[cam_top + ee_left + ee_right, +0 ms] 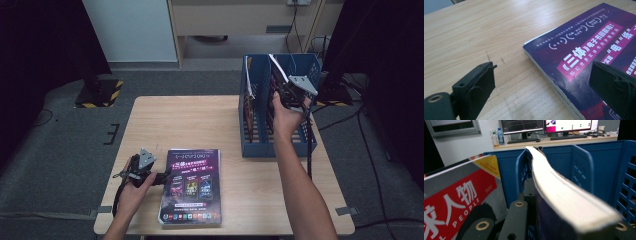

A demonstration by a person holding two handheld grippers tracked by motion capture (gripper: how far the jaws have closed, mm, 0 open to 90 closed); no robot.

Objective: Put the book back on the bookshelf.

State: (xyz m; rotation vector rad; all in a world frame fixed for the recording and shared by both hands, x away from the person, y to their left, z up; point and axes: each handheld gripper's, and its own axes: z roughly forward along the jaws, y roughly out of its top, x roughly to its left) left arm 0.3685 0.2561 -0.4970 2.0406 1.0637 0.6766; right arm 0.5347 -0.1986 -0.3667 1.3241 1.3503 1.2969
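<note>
Over the blue file rack (260, 145), right gripper (287, 97) clenched on a book (564, 200), left gripper (165, 176) released beside purple magazine (192, 187)

monitors (544, 126), keyboard (567, 137), water bottle (501, 137)

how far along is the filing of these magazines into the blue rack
Done: a red-covered magazine already stands in the blue rack. In hand: the right gripper is shut on a dark magazine going into a middle slot. Left: the purple magazine lies flat on the table, the open left gripper at its edge.
</note>
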